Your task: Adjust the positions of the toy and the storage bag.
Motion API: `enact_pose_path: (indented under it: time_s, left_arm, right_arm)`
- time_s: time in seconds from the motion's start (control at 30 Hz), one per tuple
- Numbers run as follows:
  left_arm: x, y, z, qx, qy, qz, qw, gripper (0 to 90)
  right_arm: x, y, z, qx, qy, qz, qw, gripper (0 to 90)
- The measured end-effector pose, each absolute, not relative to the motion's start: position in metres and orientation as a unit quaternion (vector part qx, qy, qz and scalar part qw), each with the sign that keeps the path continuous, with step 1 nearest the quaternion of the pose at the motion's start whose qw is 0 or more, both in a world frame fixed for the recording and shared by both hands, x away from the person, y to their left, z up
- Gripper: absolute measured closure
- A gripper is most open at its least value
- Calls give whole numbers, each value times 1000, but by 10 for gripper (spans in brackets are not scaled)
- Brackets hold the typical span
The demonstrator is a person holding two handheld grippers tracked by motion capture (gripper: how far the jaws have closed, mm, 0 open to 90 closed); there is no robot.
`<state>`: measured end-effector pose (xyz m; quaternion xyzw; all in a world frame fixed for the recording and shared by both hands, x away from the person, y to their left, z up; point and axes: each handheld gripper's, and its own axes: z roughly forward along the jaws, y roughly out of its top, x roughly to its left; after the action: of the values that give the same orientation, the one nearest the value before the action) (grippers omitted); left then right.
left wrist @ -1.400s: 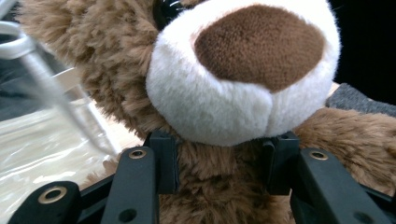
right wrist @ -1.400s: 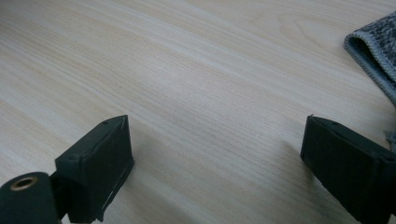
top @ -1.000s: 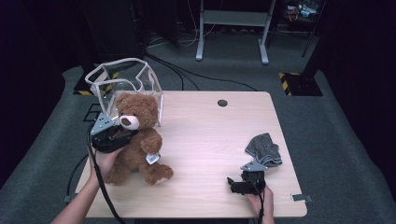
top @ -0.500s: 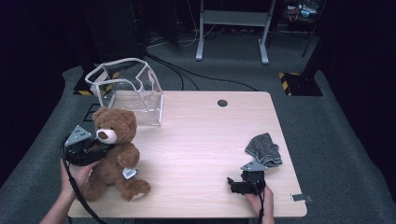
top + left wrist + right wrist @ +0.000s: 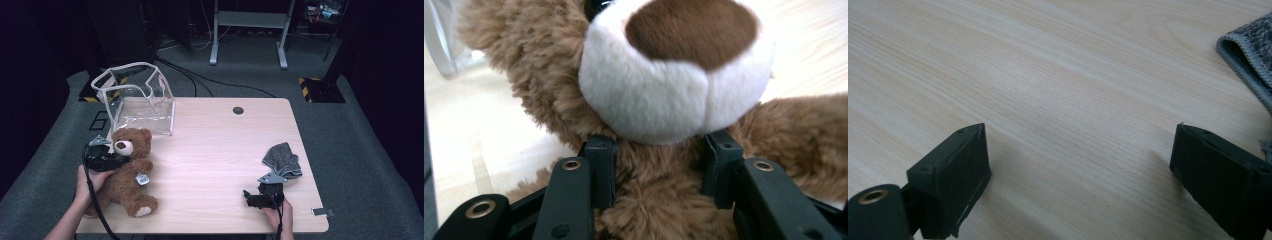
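Moved since the earlier high view: teddy bear (image 5: 124, 172) carried from beside the clear bag (image 5: 135, 100) toward 7 o'clock, now lying on the table (image 5: 215, 145) at its near-left corner; right side unchanged.

Left gripper (image 5: 117, 161): jaws part closed, clamped on the bear's neck just under the white muzzle (image 5: 674, 95), pads sunk into the fur on both sides. Held firm.

Bear's long axis: head toward 12 o'clock, feet toward 5 o'clock, back down, one foot near the front edge. Head about level with the gripper; body trailing toward 6 o'clock from the jaws.

Clear bag: upright, mouth open, at 1 o'clock from the held bear, near but apart. Judged the governing relation for any placing move: up and toward 1 o'clock.

Right gripper (image 5: 252, 199): jaws wide apart, nothing between them, resting on bare wood. Grey cloth (image 5: 282, 160) just beyond, at its 1 o'clock. Left hand (image 5: 90, 180) far nearer the bear and bag.
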<state>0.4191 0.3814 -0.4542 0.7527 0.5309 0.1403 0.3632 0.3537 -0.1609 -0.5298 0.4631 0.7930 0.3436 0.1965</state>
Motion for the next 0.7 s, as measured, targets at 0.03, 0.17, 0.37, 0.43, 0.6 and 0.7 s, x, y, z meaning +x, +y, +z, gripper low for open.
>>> enact_pose_path:
  time_s: [0.03,0.17,0.37,0.43,0.6,0.7]
  left_arm:
    - [421,384,-457,757,531,136,357,574]
    - [427,394,-461,753,542,118,354,568]
    - [425,393,-460,757,543,100,349,552]
    - [425,394,-460,760,540,101,348,545]
    - [423,394,-459,758,542,100,349,519]
    - [422,394,-457,757,545,99,346,456]
  right_arm:
    - [354,-161,-530,463,793,343,198,83]
    - [354,-161,-530,463,793,343,198,83]
    - [354,-161,-530,463,793,343,197,82]
    - [354,-161,-530,463,793,344,196,80]
    - [355,-161,-530,462,793,344,198,78]
    - [355,-161,-530,460,794,342,200,76]
